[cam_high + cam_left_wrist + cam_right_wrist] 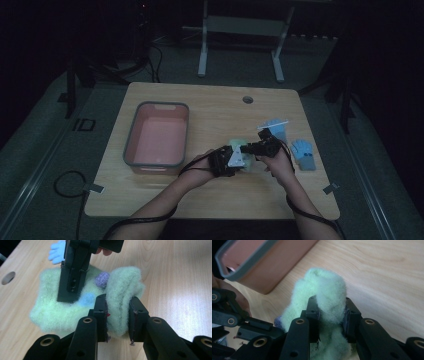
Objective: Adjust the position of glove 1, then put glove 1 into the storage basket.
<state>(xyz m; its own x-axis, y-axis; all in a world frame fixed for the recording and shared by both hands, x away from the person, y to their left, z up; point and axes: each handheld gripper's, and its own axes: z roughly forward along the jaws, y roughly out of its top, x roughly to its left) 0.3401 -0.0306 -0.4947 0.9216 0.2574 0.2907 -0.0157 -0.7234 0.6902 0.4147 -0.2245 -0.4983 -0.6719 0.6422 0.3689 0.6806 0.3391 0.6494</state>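
A pale wooden table [210, 107] with rounded corners and a small round cable hole [247, 99] near its far edge stands on grey carpet in a dim room, with the white legs of another desk [240, 45] behind it. On the table's left half sits an oblong pink plastic tub with a grey rim [157, 134], its long side running away from the person. Near the right edge lie two small light blue knitted gloves [303, 152], well apart from the tub. The bare wood between tub and gloves, and the strip along the near edge, is open for moving. In that middle space lies a fluffy pale green glove [75, 305] with one purple fingertip [102, 279] and one blue fingertip [86, 299]; part of it lies flat on the wood while one edge is bunched up into a thick fold. Which way its long axis runs cannot be told. The left gripper [117, 315] has its jaws pressed tight on that raised fold. The right gripper [331, 312], just beside it, pinches another tuft of the same green fleece between its closed jaws, and its black jaw comes down onto the flat part in the left gripper view.
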